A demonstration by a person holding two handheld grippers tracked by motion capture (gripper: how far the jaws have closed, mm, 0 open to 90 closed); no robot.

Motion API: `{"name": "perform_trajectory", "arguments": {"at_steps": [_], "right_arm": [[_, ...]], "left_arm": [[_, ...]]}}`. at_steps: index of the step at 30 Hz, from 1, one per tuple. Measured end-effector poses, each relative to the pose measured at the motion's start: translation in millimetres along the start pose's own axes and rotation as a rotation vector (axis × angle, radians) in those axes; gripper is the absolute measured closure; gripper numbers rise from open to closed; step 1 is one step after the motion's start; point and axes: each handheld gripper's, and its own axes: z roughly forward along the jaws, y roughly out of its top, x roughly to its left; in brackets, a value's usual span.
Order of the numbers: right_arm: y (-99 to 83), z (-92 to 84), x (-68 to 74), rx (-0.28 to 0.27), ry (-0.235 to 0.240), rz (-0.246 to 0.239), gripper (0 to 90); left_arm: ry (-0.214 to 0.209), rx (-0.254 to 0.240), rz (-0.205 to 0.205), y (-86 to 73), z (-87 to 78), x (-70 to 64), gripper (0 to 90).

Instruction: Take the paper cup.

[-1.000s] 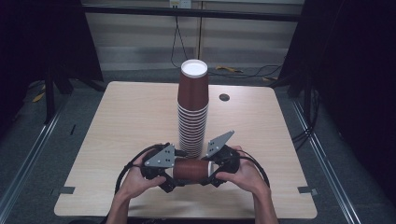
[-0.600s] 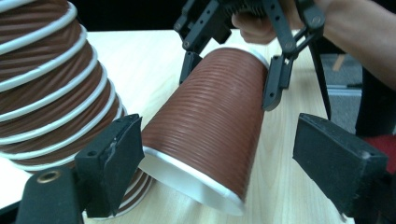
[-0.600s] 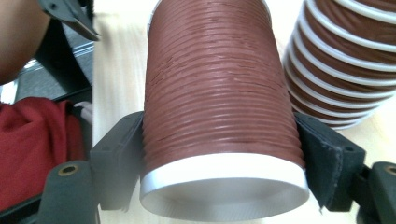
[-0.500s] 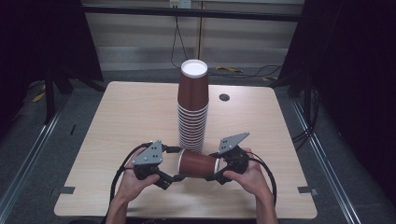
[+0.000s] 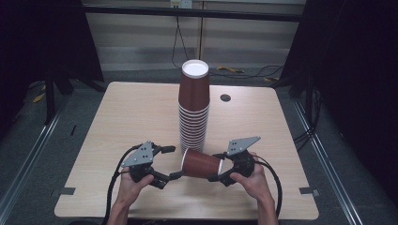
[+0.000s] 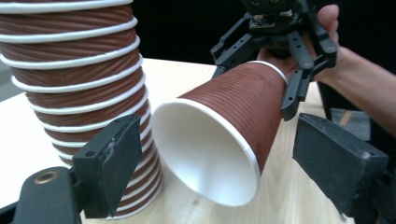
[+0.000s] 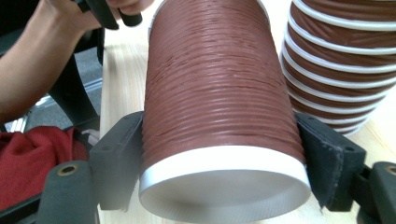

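Even overhead light, dark surroundings

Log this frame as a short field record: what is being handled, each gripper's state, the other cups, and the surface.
handled item: single brown cup, lying sideways, open mouth toward the left gripper
right gripper: shut on the cup's base end, pads against both sides
left gripper: jaws open at the cup's mouth, pads not pressing it
other cups: tall stack of brown cups, upside down, standing just behind the held cup
surface: wooden table
other detail: small dark round hole in the table right of the stack
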Motion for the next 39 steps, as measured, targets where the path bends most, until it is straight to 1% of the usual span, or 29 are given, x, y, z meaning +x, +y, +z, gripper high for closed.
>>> {"name": "perform_trajectory", "arguments": {"at_steps": [1,2,3,4,6,9,10,11,13,14,15,18,21,23,24,27,30,31,33,34,35,36,37,38,39], "right_arm": [[-0.3,0.9,0.4,-0.010,0.003,-0.005,23.0],[-1.4,2.2,0.8,-0.028,0.020,-0.003,23.0],[-2.4,2.9,0.9,-0.039,0.025,-0.003,23.0],[-4.0,3.8,1.0,-0.046,0.029,-0.001,23.0],[-7.3,6.1,1.1,-0.053,0.027,0.001,23.0],[-10.3,8.4,2.4,-0.066,0.040,0.000,22.9],[-10.9,8.8,3.0,-0.070,0.042,0.002,22.9],[-13.2,10.7,2.4,-0.087,0.046,0.002,23.0],[-14.1,11.4,2.0,-0.098,0.047,0.002,23.0],[-15.2,12.1,1.7,-0.103,0.045,0.004,23.0],[-16.2,12.9,1.5,-0.109,0.055,0.004,23.0],[-17.7,13.9,1.6,-0.120,0.056,0.006,23.1],[-20.0,14.4,1.5,-0.155,0.070,0.007,23.1],[-23.1,15.2,2.2,-0.175,0.080,0.006,23.2],[-23.1,15.2,2.2,-0.175,0.080,0.006,23.2],[-24.8,13.7,3.3,-0.201,0.090,0.001,23.3],[-25.3,10.7,3.5,-0.231,0.098,-0.004,23.3],[-25.2,10.0,3.2,-0.233,0.103,-0.004,23.3],[-24.8,9.2,4.0,-0.239,0.110,-0.012,23.4],[-24.7,9.2,4.3,-0.238,0.113,-0.015,23.4],[-24.5,9.0,4.8,-0.243,0.109,-0.017,23.5],[-24.4,9.1,5.0,-0.244,0.112,-0.019,23.5],[-24.4,9.3,5.2,-0.244,0.113,-0.022,23.5],[-24.3,9.6,5.6,-0.246,0.115,-0.023,23.6],[-23.9,9.9,5.8,-0.248,0.118,-0.025,23.6]], "left_arm": [[-0.008,0.006,-0.002,-0.4,0.3,-0.4,15.4],[-0.006,0.007,-0.004,-0.5,0.7,-0.9,15.4],[-0.005,0.010,0.001,-0.3,0.6,-1.3,15.4],[-0.006,0.005,0.002,-0.4,0.8,-1.9,15.4],[-0.019,-0.001,0.003,-0.8,0.9,-2.2,15.4],[-0.008,0.010,-0.001,-2.0,1.7,-2.9,15.6],[-0.005,0.000,-0.010,-3.1,1.9,-2.3,15.6],[-0.004,-0.012,-0.025,-3.9,1.8,-1.7,15.6],[-0.014,-0.028,-0.045,-5.1,1.2,-1.0,15.5],[-0.014,-0.033,-0.048,-5.4,1.4,-0.8,15.6],[-0.014,-0.031,-0.048,-5.5,1.6,-0.6,15.5],[-0.014,-0.036,-0.058,-5.3,1.7,-0.3,15.4],[-0.031,-0.041,-0.066,-5.8,1.9,-1.6,15.4],[-0.028,-0.051,-0.069,-7.2,2.7,-2.1,15.5],[-0.028,-0.051,-0.069,-7.2,2.7,-2.1,15.5],[-0.032,-0.054,-0.089,-9.3,4.0,-0.4,15.4],[-0.025,-0.039,-0.097,-10.2,5.7,0.8,15.2],[-0.040,-0.047,-0.102,-10.7,6.6,1.5,14.9],[-0.063,-0.046,-0.104,-10.9,8.6,2.2,15.0],[-0.067,-0.040,-0.105,-10.7,10.1,2.6,14.4],[-0.061,-0.028,-0.102,-10.4,11.1,2.8,13.1],[-0.069,-0.030,-0.102,-10.4,12.0,3.3,11.0],[-0.055,-0.021,-0.101,-9.9,12.8,3.4,7.7],[-0.058,-0.025,-0.105,-9.7,14.5,4.0,4.4],[-0.054,-0.015,-0.108,-9.2,15.5,4.5,2.3]]}}
